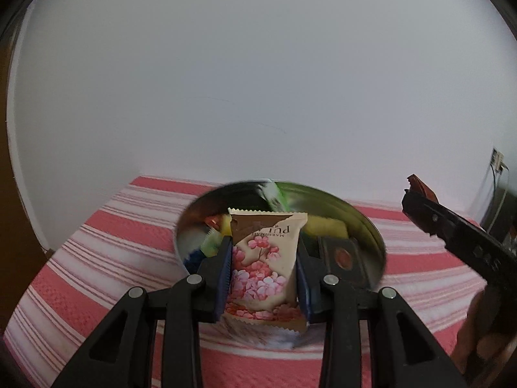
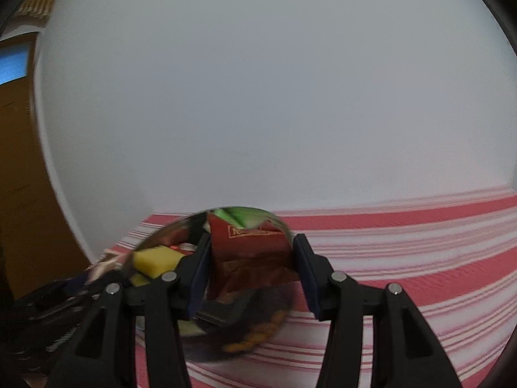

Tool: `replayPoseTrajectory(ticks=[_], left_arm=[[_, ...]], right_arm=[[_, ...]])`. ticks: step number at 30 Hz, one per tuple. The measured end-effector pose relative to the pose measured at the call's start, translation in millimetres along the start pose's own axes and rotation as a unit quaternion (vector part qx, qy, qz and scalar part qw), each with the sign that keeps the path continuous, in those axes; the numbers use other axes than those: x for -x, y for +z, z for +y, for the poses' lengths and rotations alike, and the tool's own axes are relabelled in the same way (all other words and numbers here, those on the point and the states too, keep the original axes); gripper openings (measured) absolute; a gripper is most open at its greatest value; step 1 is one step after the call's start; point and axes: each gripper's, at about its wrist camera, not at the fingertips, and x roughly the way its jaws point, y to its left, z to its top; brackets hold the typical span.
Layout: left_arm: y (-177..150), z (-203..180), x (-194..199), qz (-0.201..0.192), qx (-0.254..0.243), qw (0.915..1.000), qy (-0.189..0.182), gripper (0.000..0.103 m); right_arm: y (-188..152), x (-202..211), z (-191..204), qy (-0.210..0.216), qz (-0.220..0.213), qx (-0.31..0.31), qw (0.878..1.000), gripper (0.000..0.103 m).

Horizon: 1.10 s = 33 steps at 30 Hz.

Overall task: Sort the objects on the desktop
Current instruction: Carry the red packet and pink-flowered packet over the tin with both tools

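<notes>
My left gripper (image 1: 263, 274) is shut on a cream snack packet with pink flowers (image 1: 263, 268) and holds it over the near side of a round metal bowl (image 1: 371, 226). The bowl holds a yellow block (image 1: 326, 228), a green packet (image 1: 274, 195), a dark packet with a round brown mark (image 1: 342, 258) and other small wrapped items. My right gripper (image 2: 250, 265) is shut on a dark red packet (image 2: 252, 255) and holds it above the same bowl (image 2: 155, 234). The right gripper also shows in the left wrist view (image 1: 420, 194), at the right, with the red packet at its tip.
The bowl stands on a red and white striped cloth (image 1: 106, 242), also in the right wrist view (image 2: 420, 258). A plain white wall (image 1: 258, 80) rises behind the table. A brown door or cabinet (image 2: 19, 194) is at the left of the right wrist view.
</notes>
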Motion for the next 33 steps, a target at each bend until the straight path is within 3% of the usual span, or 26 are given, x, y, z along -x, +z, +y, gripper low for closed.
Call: replayPoseTrajectory(ticks=[8, 17, 21, 33], left_arm=[[35, 9, -13, -0.023, -0.007, 0.9990, 0.038, 0.037], [55, 2, -43, -0.035, -0.023, 0.9966, 0.071, 0.037], [47, 8, -54, -0.022, -0.017, 0.9968, 0.075, 0.037], [36, 9, -71, 0.013, -0.030, 0.9940, 0.104, 0.037]], right_arm=[[19, -17, 39, 0.004, -0.035, 0.028, 0.999, 0.050], [42, -43, 42, -0.041, -0.050, 0.017, 0.998, 0.050], [49, -64, 37, -0.050, -0.039, 0.001, 0.998, 0.050], [48, -157, 49, -0.075, 0.026, 0.032, 0.996, 0.050]])
